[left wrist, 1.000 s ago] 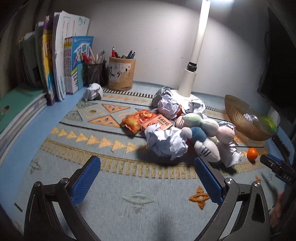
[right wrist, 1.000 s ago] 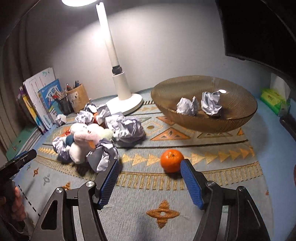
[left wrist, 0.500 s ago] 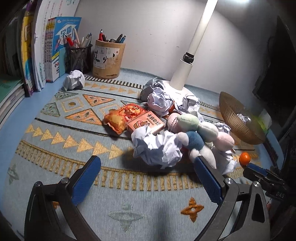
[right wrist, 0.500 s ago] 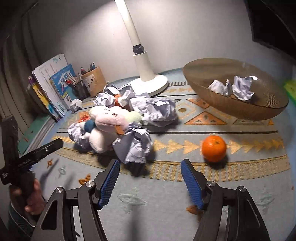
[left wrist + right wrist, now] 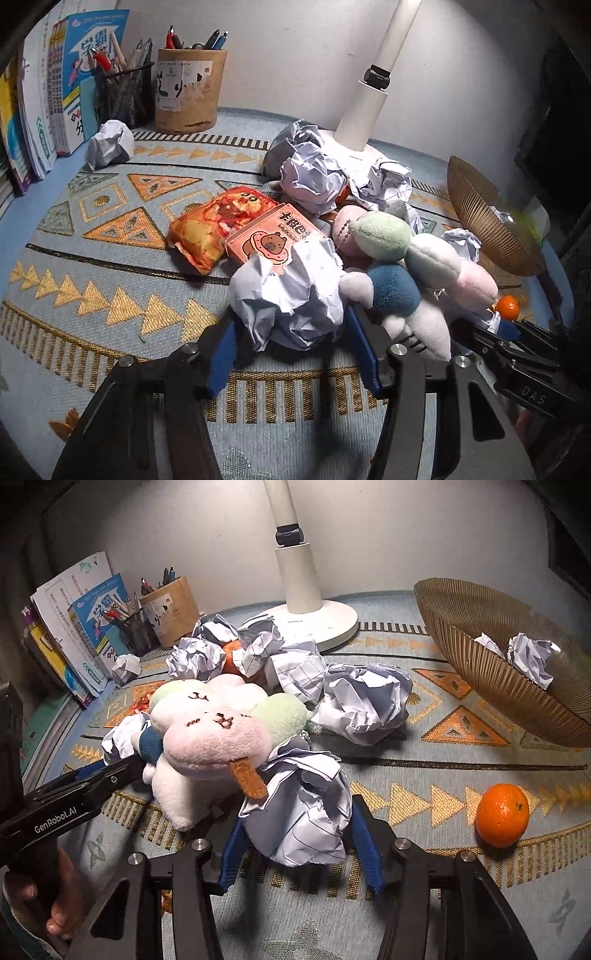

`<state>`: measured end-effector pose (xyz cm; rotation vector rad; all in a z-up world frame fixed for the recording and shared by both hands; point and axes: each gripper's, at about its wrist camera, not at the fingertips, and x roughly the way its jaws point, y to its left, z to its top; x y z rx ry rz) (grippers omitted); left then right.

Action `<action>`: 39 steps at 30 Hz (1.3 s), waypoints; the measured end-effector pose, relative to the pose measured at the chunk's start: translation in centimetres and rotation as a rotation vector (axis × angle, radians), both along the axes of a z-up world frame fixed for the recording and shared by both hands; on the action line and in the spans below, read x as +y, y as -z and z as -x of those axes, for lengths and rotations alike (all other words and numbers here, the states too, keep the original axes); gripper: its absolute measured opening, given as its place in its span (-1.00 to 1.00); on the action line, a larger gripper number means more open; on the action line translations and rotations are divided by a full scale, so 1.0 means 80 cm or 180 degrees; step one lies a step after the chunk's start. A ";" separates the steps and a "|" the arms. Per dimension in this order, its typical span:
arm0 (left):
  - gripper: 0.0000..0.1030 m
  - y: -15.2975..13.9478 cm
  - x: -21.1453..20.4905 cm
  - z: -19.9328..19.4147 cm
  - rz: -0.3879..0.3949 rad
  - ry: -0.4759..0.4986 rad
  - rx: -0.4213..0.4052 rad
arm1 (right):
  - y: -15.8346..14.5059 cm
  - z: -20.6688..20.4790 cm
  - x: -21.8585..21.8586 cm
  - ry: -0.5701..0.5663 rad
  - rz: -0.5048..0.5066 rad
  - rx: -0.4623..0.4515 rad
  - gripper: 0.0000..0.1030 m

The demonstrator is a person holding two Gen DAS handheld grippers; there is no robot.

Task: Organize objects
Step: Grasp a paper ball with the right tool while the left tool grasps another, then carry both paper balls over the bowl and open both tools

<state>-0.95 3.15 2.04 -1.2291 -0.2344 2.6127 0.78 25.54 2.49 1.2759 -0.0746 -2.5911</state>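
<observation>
A heap of crumpled paper balls, a pastel plush toy [image 5: 402,266], a snack bag [image 5: 218,225] and a pink box [image 5: 273,236] lies on the patterned mat. My left gripper [image 5: 291,350] has closed its blue pads around a crumpled paper ball [image 5: 291,299] at the heap's near edge. My right gripper [image 5: 299,845] has closed its pads around another paper ball [image 5: 303,812] beside the plush [image 5: 218,738]. A brown ribbed bowl [image 5: 491,672] at the right holds two paper balls [image 5: 528,657].
An orange [image 5: 501,815] lies on the mat right of my right gripper. A white lamp base [image 5: 314,620] stands behind the heap. Pen holders [image 5: 184,92] and upright books [image 5: 55,92] line the back left, with a stray paper ball [image 5: 110,144] before them.
Both grippers moved forward into the heap and narrowed from wide open onto a paper ball each. The right gripper swung left, away from the orange.
</observation>
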 end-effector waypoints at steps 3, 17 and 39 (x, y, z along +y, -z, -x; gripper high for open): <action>-0.11 -0.007 -0.001 -0.014 0.0065 -0.0013 0.0088 | -0.010 -0.013 0.002 -0.0071 0.0039 0.0128 -0.13; -0.11 -0.035 -0.044 -0.115 0.0197 -0.0433 0.0507 | -0.029 -0.106 0.011 -0.0322 -0.0171 0.0279 -0.10; -0.10 -0.058 -0.003 -0.119 0.0171 -0.0335 0.0583 | -0.031 -0.118 0.061 -0.0073 0.0219 0.0222 -0.11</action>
